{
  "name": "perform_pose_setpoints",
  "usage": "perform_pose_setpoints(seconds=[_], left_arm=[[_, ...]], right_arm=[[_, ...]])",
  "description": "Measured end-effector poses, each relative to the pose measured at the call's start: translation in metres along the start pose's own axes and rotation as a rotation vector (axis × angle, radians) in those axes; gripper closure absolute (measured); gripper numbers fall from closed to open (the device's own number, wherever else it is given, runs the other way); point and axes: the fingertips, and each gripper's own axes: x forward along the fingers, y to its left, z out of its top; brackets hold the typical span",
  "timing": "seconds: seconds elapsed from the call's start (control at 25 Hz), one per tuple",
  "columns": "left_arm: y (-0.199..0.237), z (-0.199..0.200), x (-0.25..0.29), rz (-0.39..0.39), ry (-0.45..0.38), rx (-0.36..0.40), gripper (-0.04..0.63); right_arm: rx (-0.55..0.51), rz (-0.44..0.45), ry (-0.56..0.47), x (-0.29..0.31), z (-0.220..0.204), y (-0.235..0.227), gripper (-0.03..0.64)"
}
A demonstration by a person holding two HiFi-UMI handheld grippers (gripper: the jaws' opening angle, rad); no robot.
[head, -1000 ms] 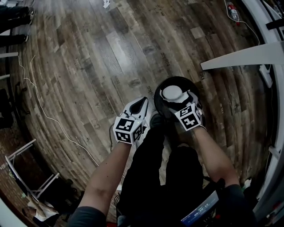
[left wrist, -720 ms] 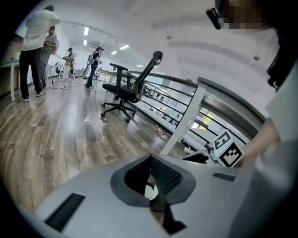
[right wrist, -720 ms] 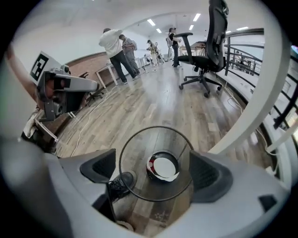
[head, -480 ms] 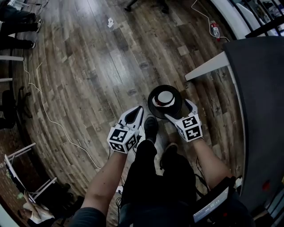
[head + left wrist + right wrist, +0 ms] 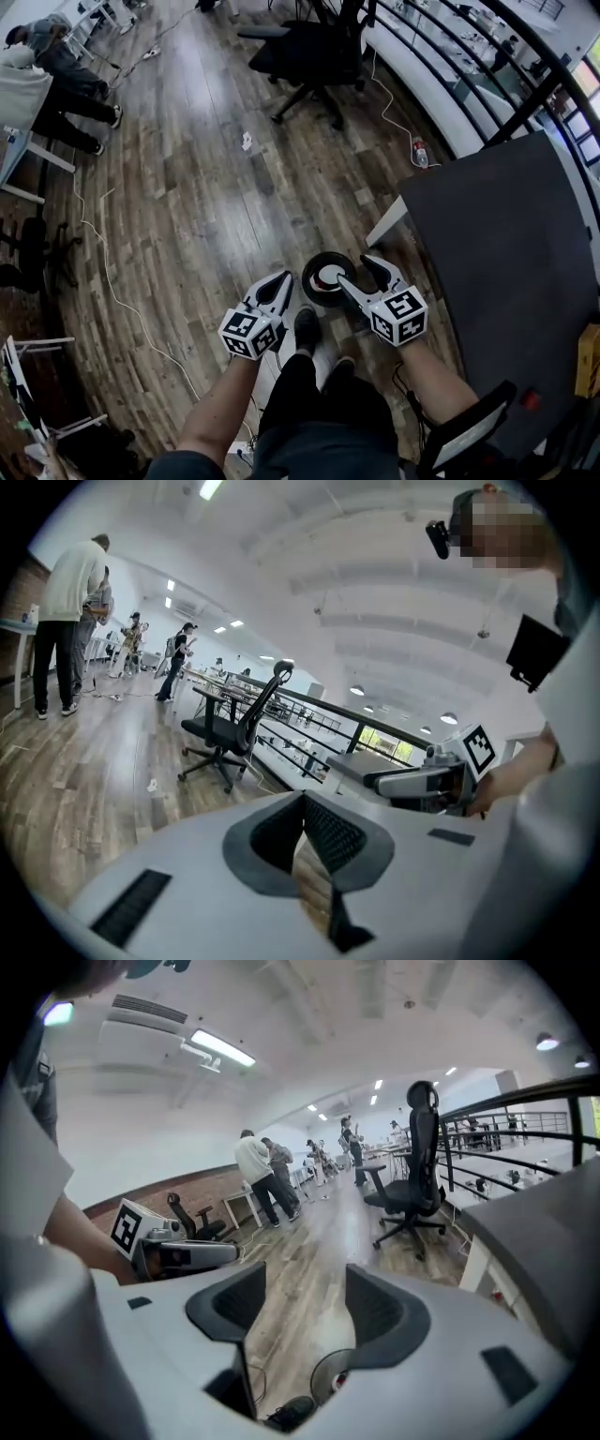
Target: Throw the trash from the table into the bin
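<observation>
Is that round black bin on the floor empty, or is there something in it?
Not empty. In the head view the bin stands upright with its mouth facing up, and a white piece of trash lies inside it.

Wood plank floor [image 5: 187, 206], black office chair [image 5: 314, 56]

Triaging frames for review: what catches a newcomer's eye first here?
Two marker-cubed grippers sit at bottom centre. The left gripper is shut and empty; the right gripper is empty, its jaws apart but just closing partway. Between them on the wood floor stands the round black bin with something white inside. A dark table fills the right.
</observation>
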Motion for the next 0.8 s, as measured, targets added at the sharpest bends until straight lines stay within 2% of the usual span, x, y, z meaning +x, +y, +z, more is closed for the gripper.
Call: perform_pose_setpoints(seconds=[0.2,0.32,0.4,0.56,0.8], left_arm=[[-0.04,0.071,-0.029,-0.015,-0.108,-0.03,0.584],[-0.068,0.099,-0.045,-0.032,-0.133,-0.004,0.584],[-0.082,0.119,-0.052,-0.029,-0.162,0.004,0.584],[-0.102,0.155,-0.07,-0.011,-0.205,0.033,0.584],[-0.126,0.184,-0.099,-0.031,-0.265,0.06,0.584]], right_arm=[[-0.039,0.013,-0.111,-0.046,0.088,0.026,0.371],[-0.063,0.012,-0.15,-0.071,0.12,0.042,0.383],[-0.071,0.018,-0.169,-0.085,0.136,0.05,0.406],[-0.071,0.029,-0.217,-0.108,0.161,0.067,0.505],[-0.089,-0.025,-0.284,-0.135,0.181,0.086,0.584]])
